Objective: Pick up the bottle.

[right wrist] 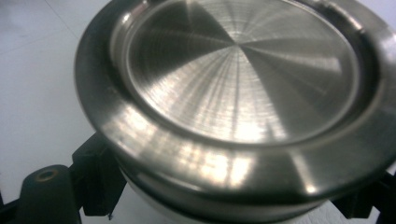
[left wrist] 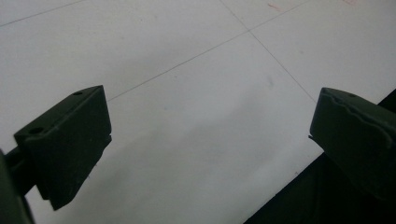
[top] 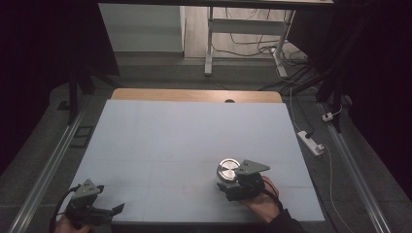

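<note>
Steel round lid (right wrist: 243,70), brushed, shiny; right tongs (top: 227,180) pinching it; left tongs (left wrist: 205,140) spread.

We see a pale sheet (top: 194,145) covering a wooden table (top: 194,95), dark grey floor (top: 160,73) around it, a white desk frame (top: 210,43) with tangled cables (top: 252,46) behind, and a white power strip (top: 311,142) at right.

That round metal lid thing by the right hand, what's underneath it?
Under the steel lid a pale rim of some container peeks out, gripped by the right gripper, standing on the white table. The lid covers whatever is inside.
</note>
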A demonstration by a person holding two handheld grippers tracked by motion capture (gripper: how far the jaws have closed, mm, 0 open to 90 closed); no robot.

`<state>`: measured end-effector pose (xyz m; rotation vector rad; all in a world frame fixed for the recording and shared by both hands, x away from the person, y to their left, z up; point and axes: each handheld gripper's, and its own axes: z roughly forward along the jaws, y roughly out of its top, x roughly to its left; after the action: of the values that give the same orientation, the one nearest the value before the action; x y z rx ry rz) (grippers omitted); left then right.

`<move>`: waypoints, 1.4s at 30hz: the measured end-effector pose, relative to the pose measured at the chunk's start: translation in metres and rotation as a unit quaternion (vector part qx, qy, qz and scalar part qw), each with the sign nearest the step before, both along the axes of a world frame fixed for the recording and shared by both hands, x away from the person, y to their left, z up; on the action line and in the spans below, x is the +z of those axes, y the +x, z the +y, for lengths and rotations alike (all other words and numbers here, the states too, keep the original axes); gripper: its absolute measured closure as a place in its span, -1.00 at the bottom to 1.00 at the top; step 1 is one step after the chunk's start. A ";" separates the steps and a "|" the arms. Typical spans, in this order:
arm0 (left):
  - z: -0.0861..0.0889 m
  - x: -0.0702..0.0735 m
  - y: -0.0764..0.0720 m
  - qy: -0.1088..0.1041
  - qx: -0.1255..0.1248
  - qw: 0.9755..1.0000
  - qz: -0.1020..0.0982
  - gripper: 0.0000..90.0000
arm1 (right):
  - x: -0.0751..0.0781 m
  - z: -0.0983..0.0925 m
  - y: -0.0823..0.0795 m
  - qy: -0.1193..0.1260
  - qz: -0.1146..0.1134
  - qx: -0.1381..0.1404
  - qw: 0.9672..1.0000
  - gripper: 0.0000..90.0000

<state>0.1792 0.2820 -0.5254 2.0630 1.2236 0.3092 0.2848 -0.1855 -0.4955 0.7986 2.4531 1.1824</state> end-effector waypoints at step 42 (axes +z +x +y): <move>0.001 0.000 0.001 -0.002 0.002 1.000 0.004 -1.00 | 0.018 0.051 0.024 0.023 -0.013 0.039 0.999 -0.66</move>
<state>0.1802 0.2825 -0.5258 2.0610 1.2313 0.3009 0.3093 -0.1340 -0.4780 0.7009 2.4645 1.2722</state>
